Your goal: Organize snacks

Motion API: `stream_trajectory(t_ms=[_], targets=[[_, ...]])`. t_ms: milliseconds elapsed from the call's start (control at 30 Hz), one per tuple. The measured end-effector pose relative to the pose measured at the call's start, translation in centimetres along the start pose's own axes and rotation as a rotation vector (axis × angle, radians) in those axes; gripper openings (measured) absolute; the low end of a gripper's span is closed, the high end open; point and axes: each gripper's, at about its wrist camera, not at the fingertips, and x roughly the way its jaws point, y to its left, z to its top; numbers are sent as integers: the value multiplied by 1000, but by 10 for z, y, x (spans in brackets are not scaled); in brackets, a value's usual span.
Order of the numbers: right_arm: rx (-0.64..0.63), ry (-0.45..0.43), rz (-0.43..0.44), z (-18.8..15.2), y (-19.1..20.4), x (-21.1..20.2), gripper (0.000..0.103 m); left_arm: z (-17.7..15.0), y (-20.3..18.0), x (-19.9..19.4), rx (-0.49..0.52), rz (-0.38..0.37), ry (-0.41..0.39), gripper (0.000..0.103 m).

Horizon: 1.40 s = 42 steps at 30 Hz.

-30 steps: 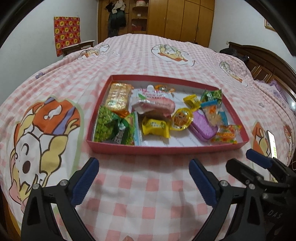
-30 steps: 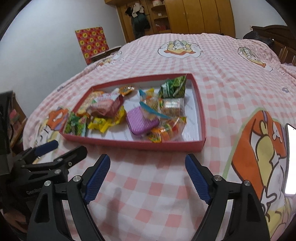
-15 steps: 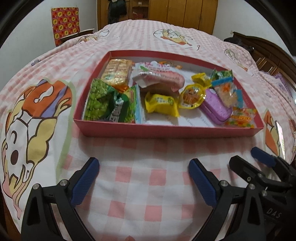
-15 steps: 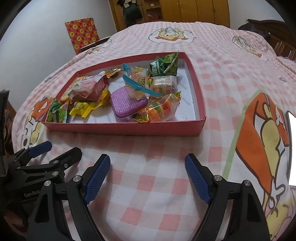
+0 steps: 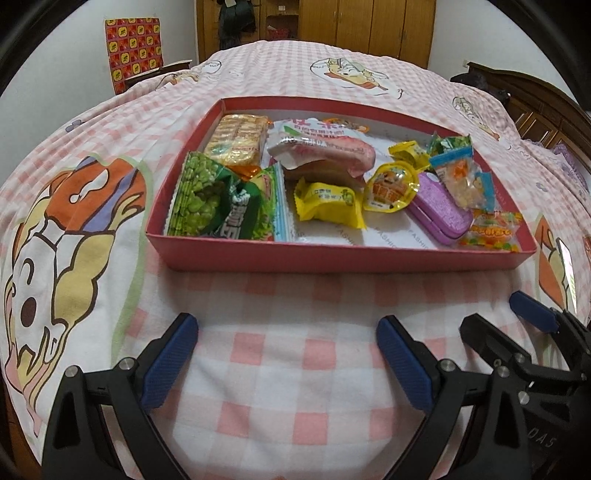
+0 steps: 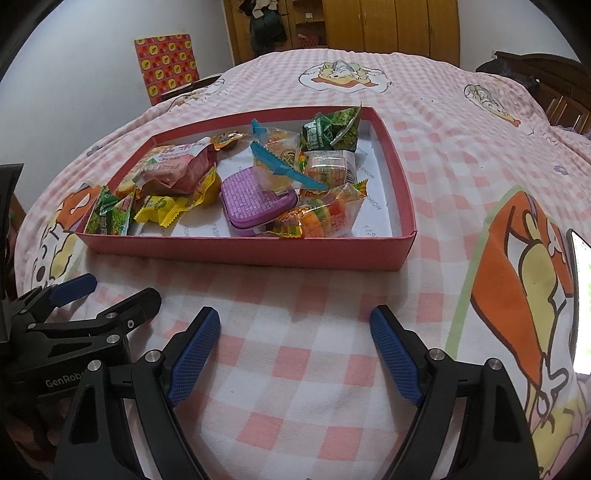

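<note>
Where legible, "FASHION"-printed box liner [image 6: 373,201]

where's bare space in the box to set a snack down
Bare lining shows along the near wall of the red box, between the yellow packet and purple tin, and in the right strip beside the green packet. The left and middle are crowded.

One red box [image 5: 332,260], one purple case [image 5: 439,210], two green packets [image 5: 207,199], two yellow-wrapped snacks [image 5: 327,203], two open grippers [image 5: 286,350]

Snack packets [image 5: 325,203] lie in the tray [image 5: 332,260] on the bed [image 5: 288,373], a wardrobe [image 5: 365,26] seemingly behind.
</note>
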Motion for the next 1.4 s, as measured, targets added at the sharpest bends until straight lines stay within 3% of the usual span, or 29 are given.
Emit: stream_trajectory(t_ms=[1400], targets=[[-5,-5,-2,-1,0,0,86,-4,-2,-1,3,11,-18,100]])
